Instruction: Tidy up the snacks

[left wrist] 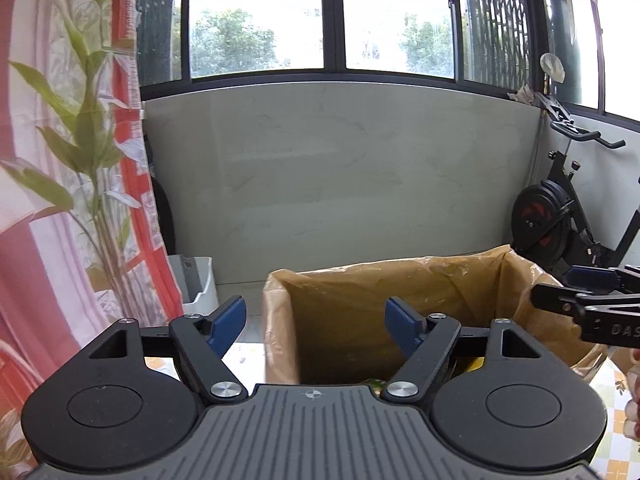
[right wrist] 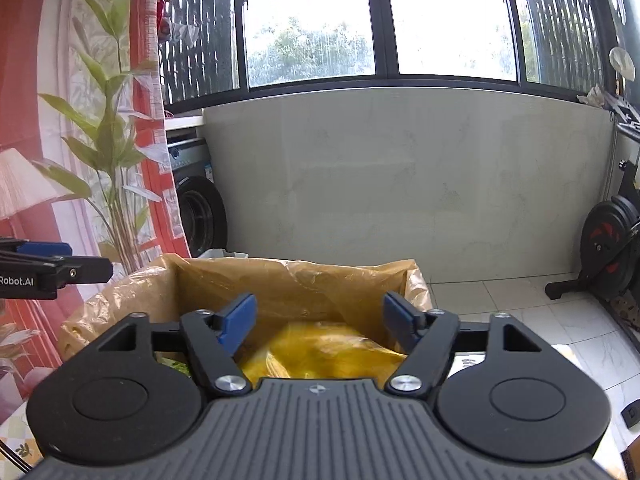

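Brown-lined box [right wrist: 280,280] sits dead ahead of both grippers, open top, with a yellow snack bag [right wrist: 320,350] lying inside near the front. Left gripper [left wrist: 315,322] jaws spread wide, nothing between them, hovering at the box's left rim. Right gripper [right wrist: 319,320] jaws also wide and empty, right above the yellow bag.

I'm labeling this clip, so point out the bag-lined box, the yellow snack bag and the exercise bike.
bag-lined box [right wrist: 288,280]: right wrist view, far inner wall of the liner.
yellow snack bag [right wrist: 320,350]: right wrist view, middle of its crinkled top.
exercise bike [left wrist: 540,218]: left wrist view, its flywheel.
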